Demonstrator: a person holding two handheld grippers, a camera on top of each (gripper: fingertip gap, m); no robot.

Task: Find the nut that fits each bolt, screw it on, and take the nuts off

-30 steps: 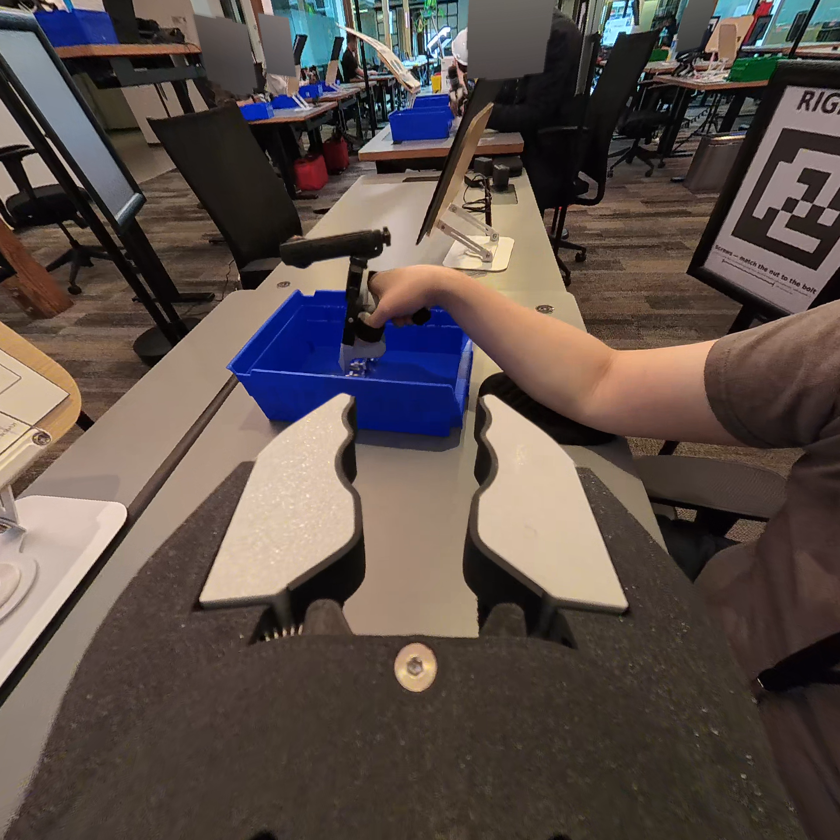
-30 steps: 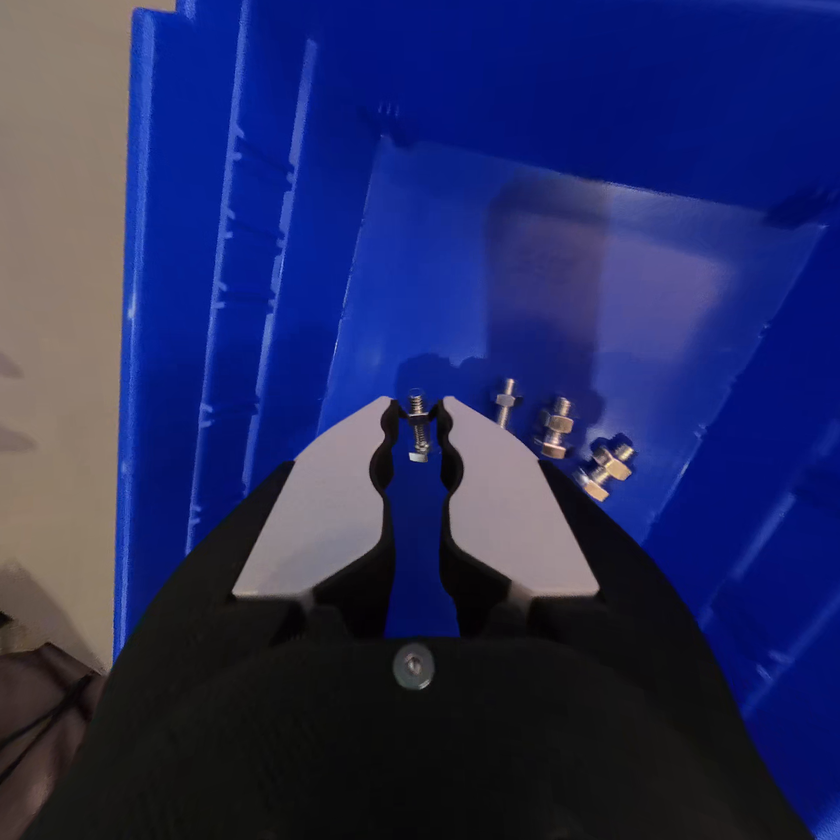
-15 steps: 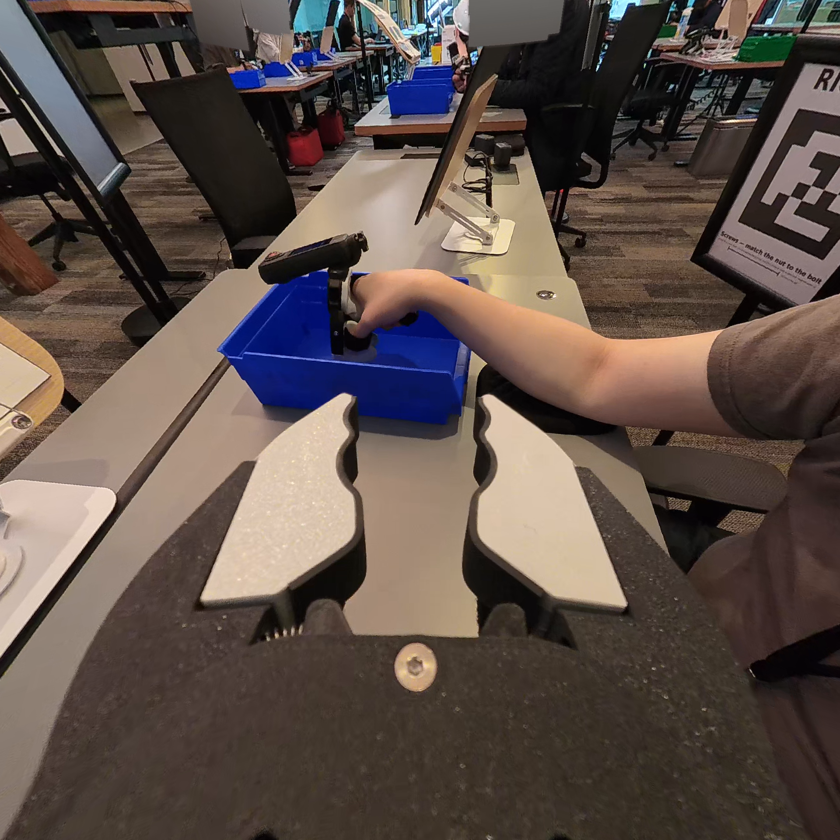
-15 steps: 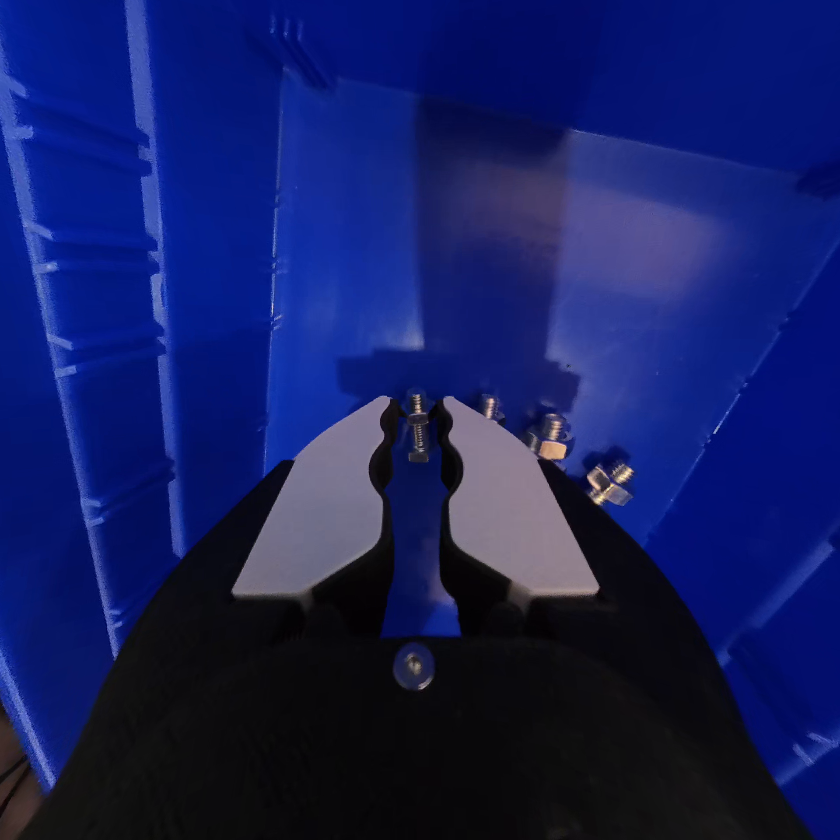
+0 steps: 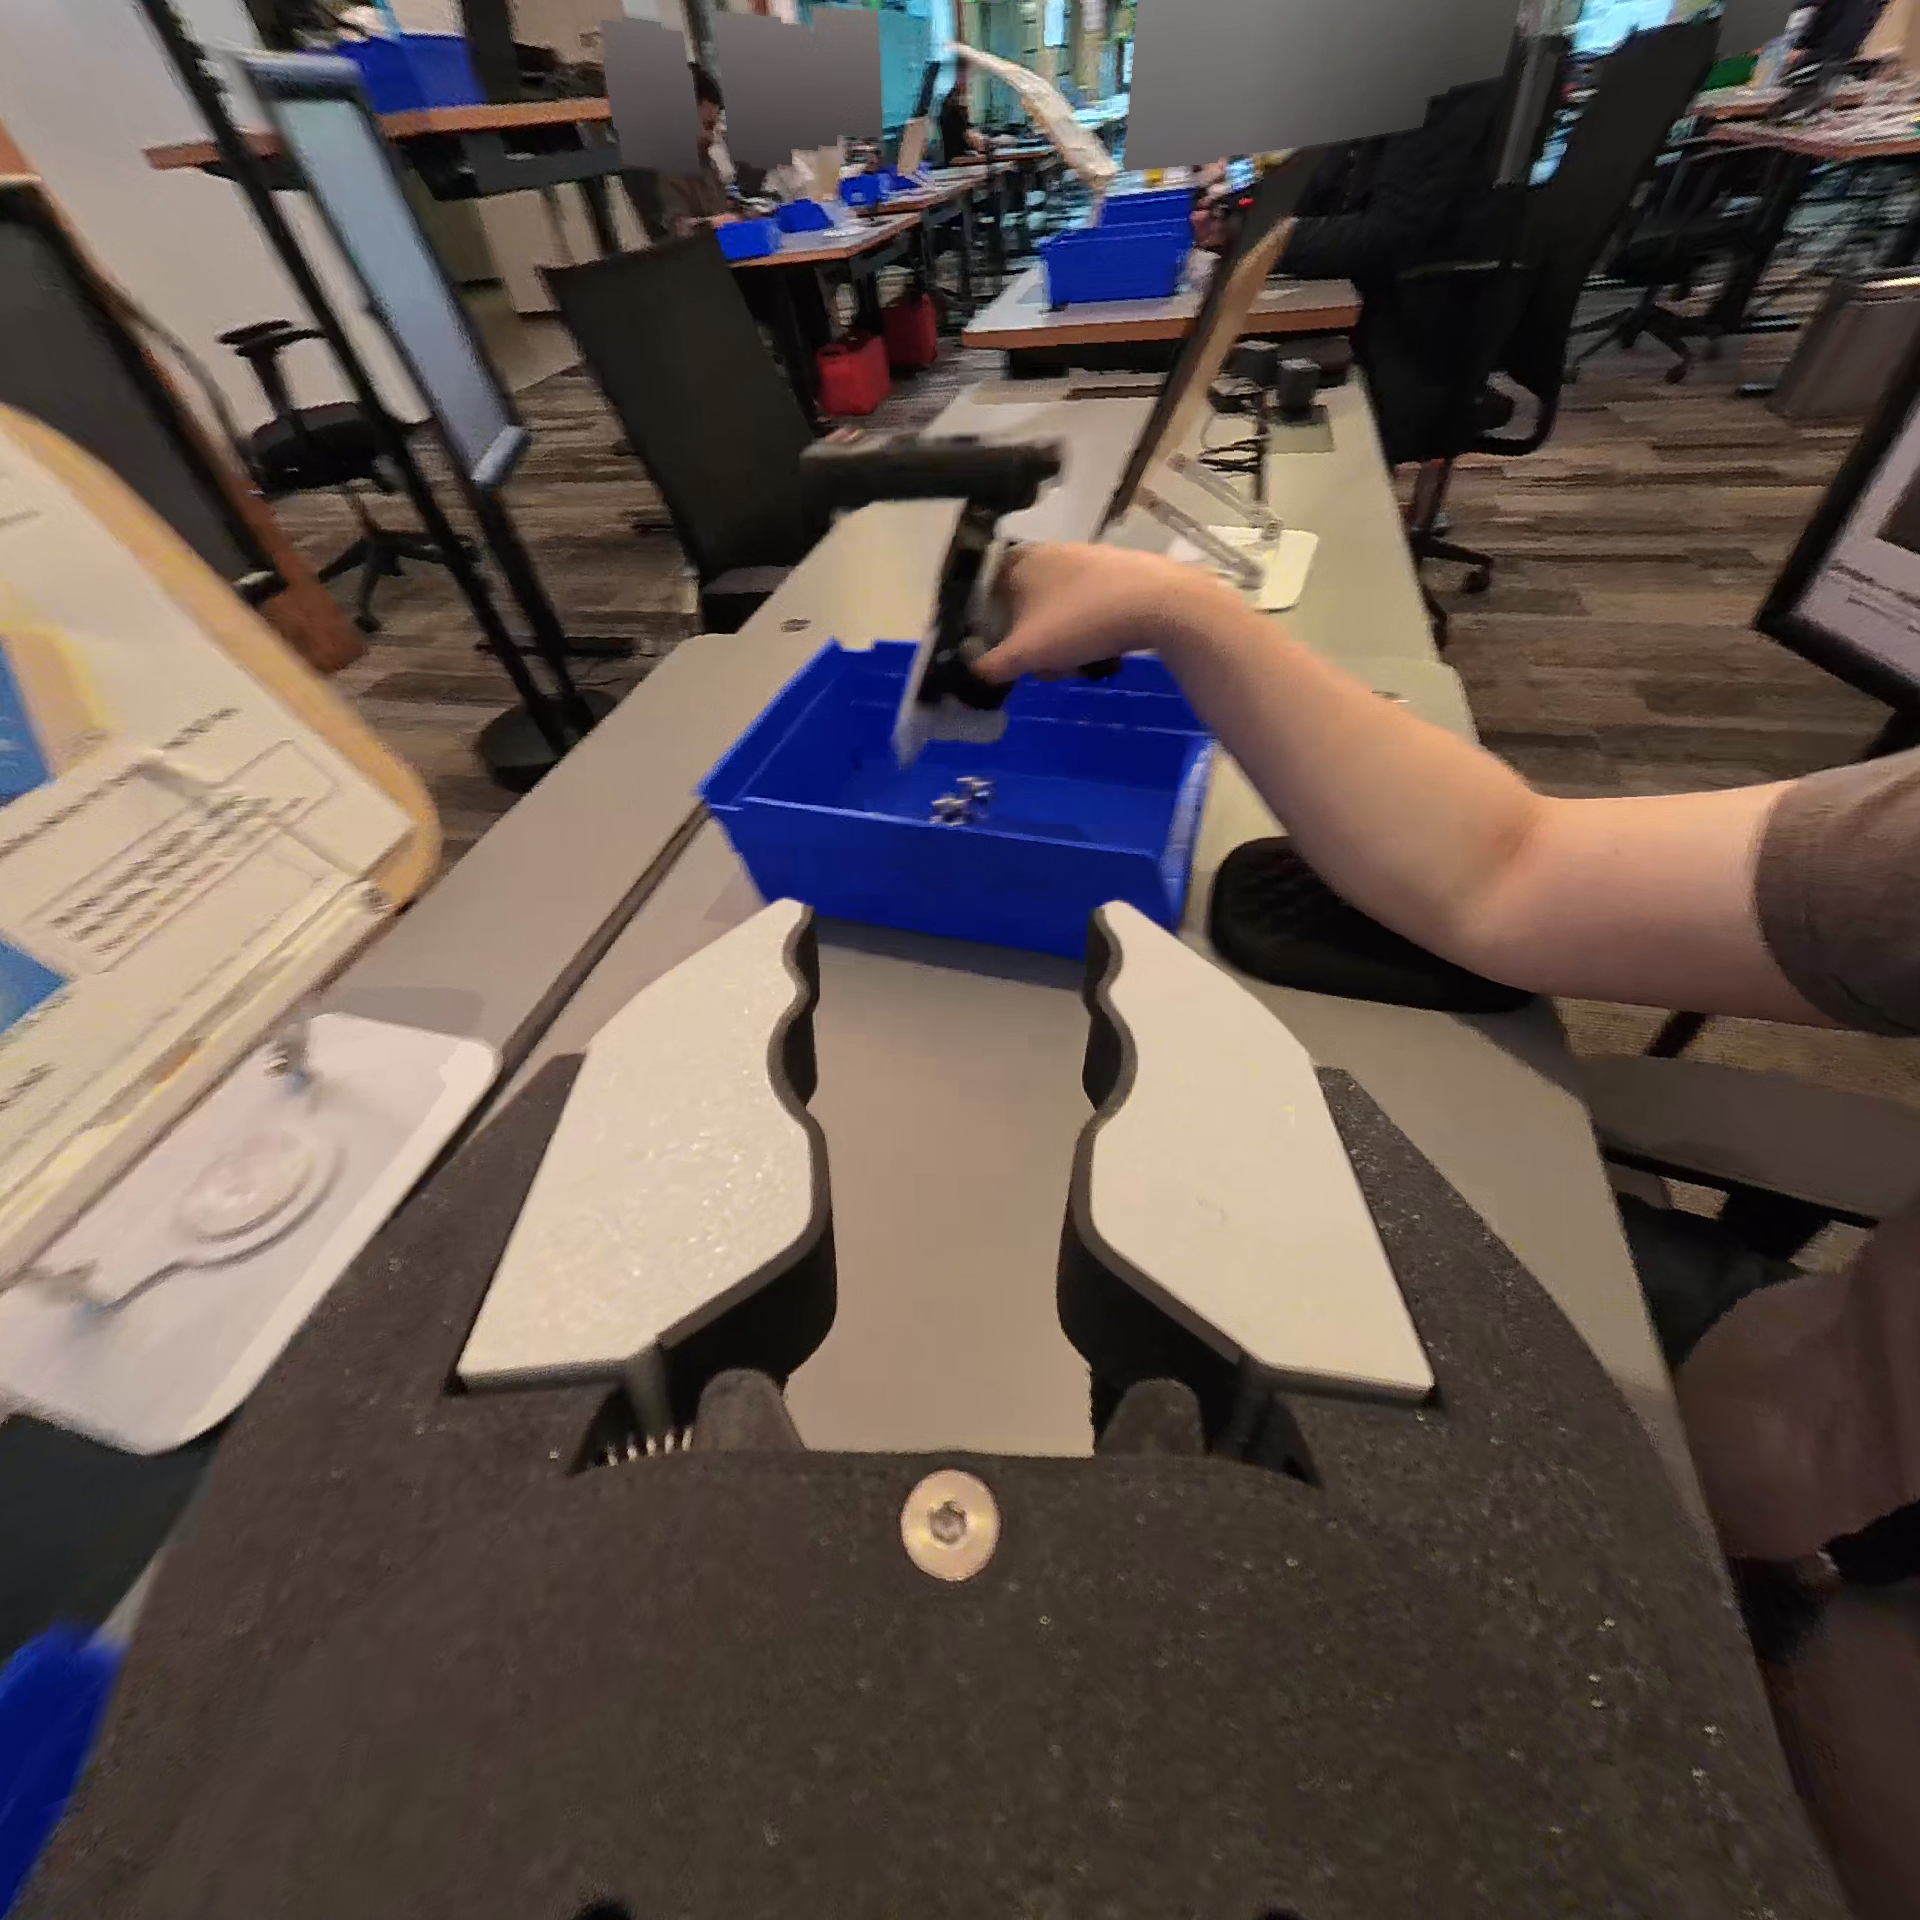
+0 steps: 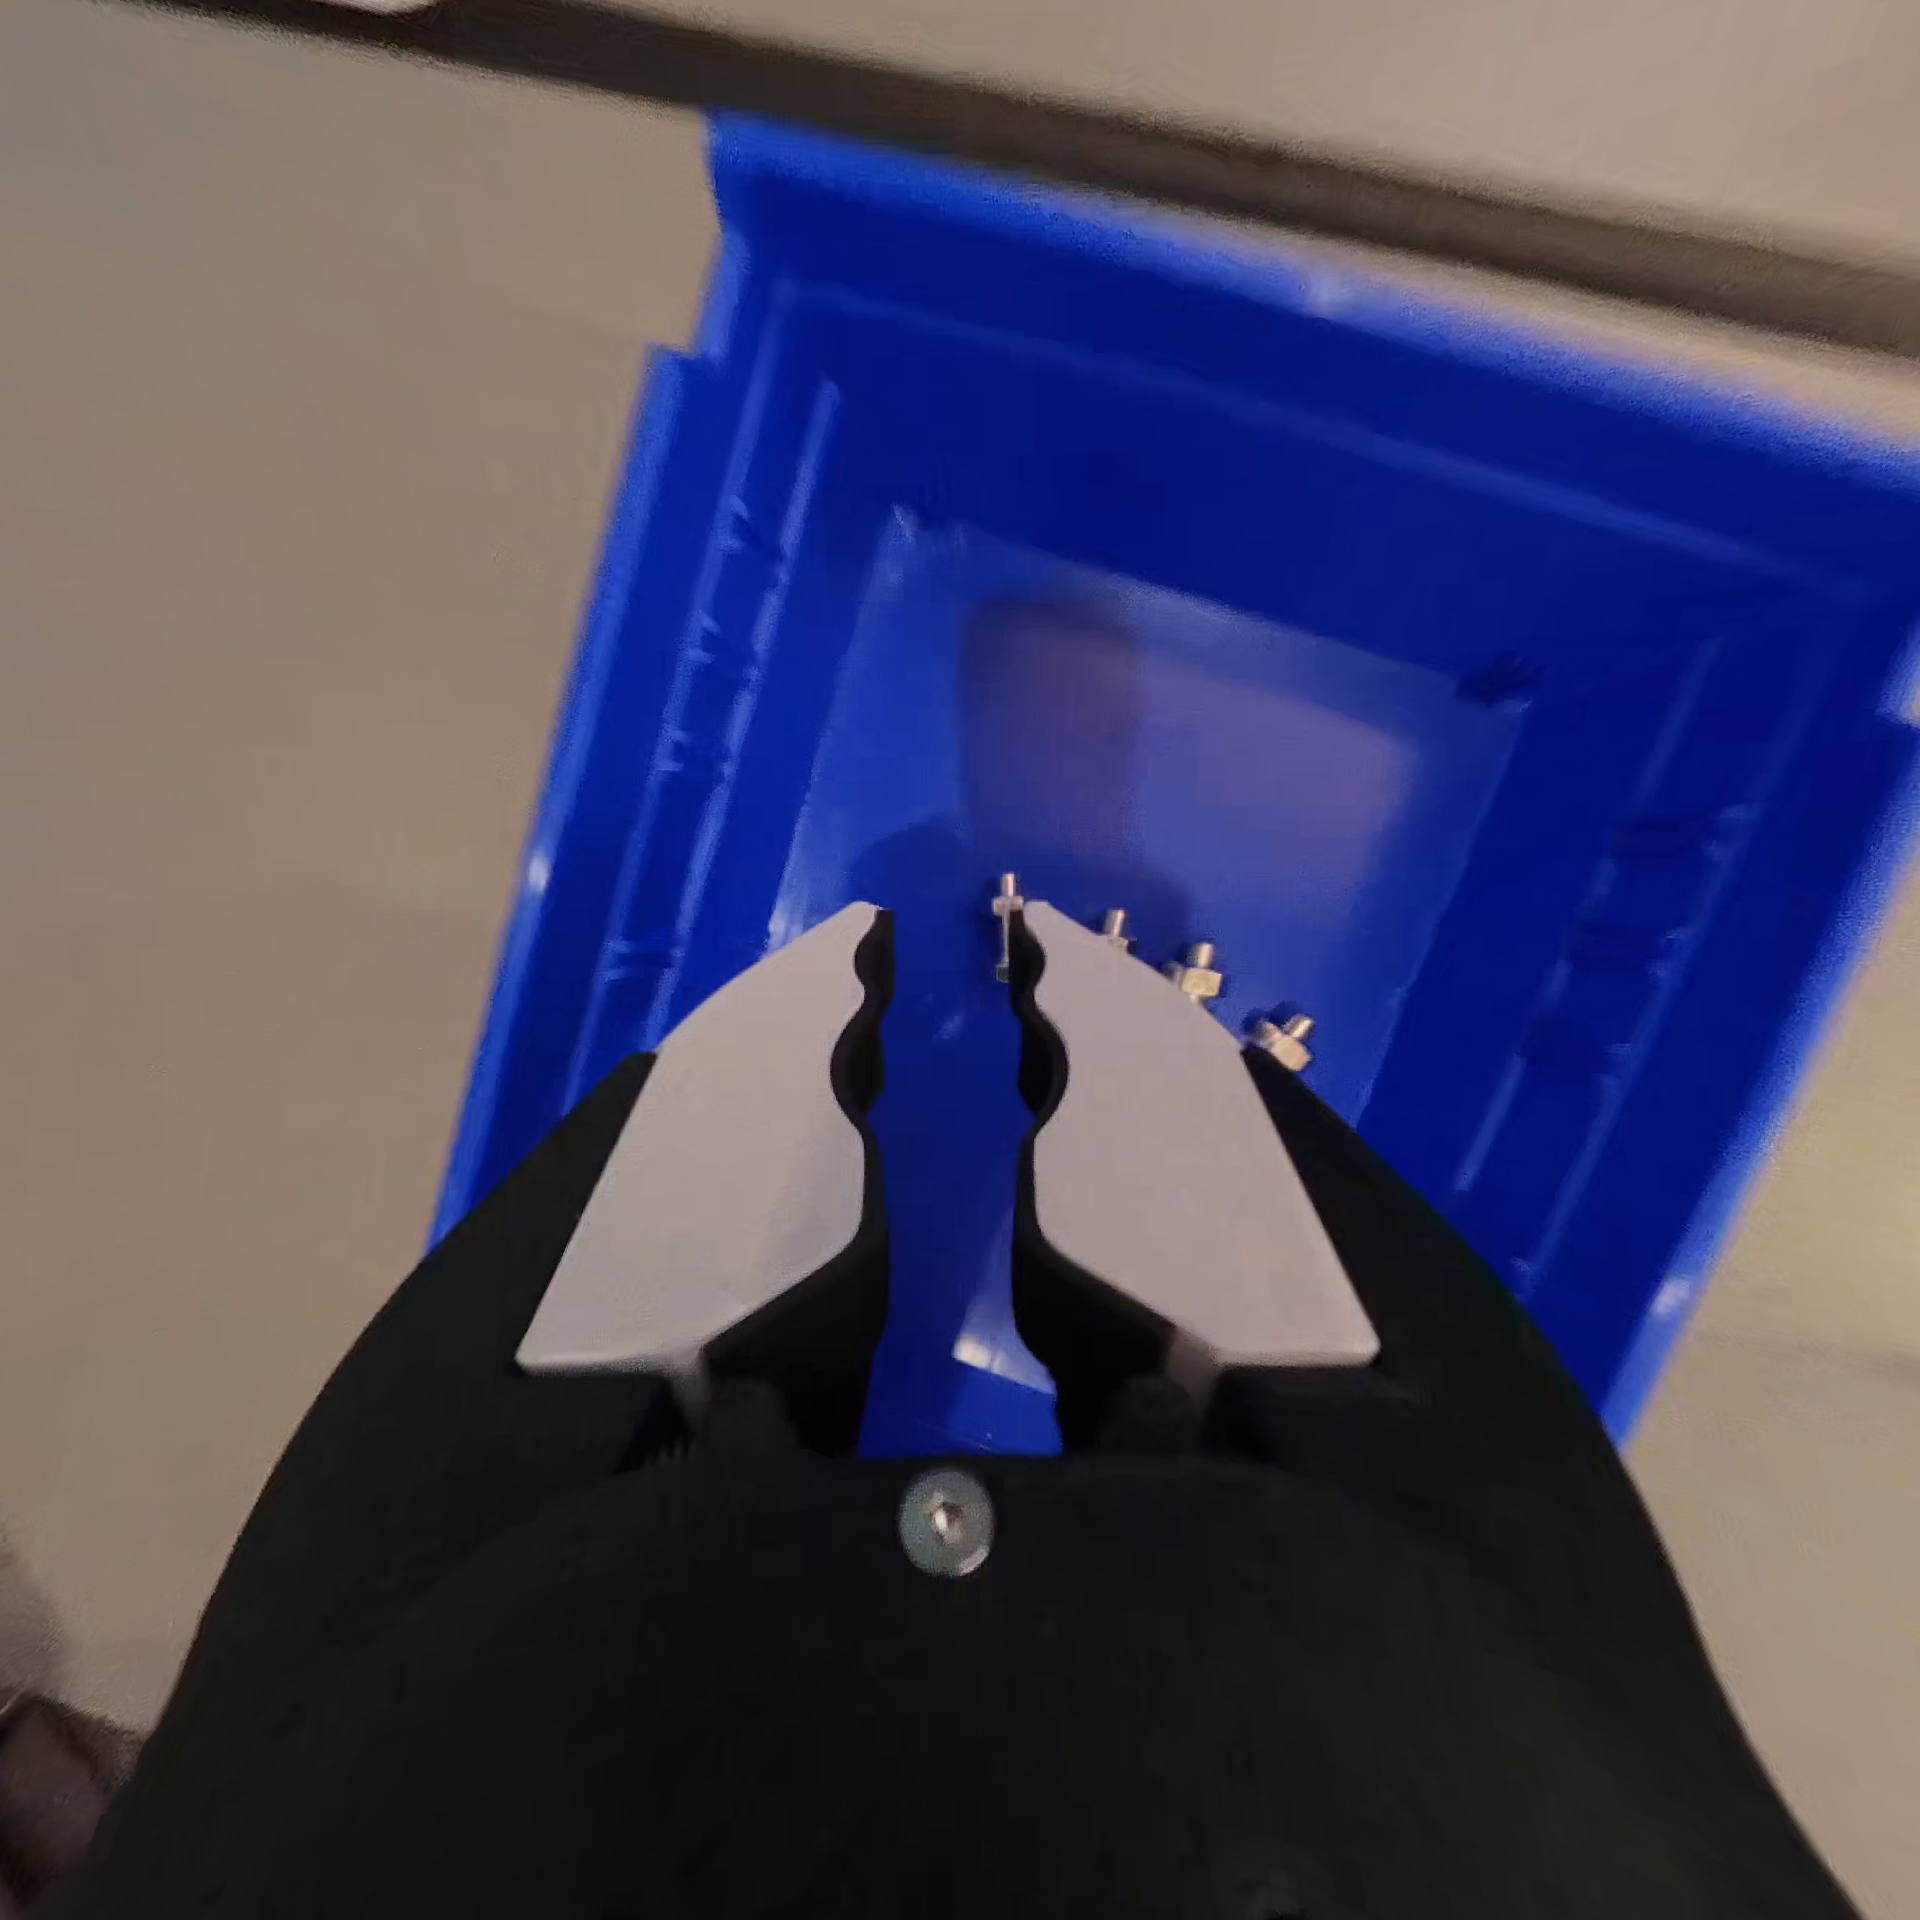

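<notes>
Now the right gripper (image 6: 951, 925) hangs parted and empty above the bolts (image 6: 1197, 968) in the blue bin (image 6: 1662, 644); left gripper (image 5: 948, 935) gapes empty

The blue bin (image 6: 1621, 665) stands open at the top, its walls closing it on every side. Most of its floor lies bare; four bolts (image 6: 1195, 961) sit in a row near one wall. The right gripper (image 5: 940, 727) hangs over the bin. Between the left gripper (image 5: 951, 971) and the bin, the grey table (image 5: 935, 1143) is bare; a tilted board on a white stand (image 5: 177, 956) crowds its left.
</notes>
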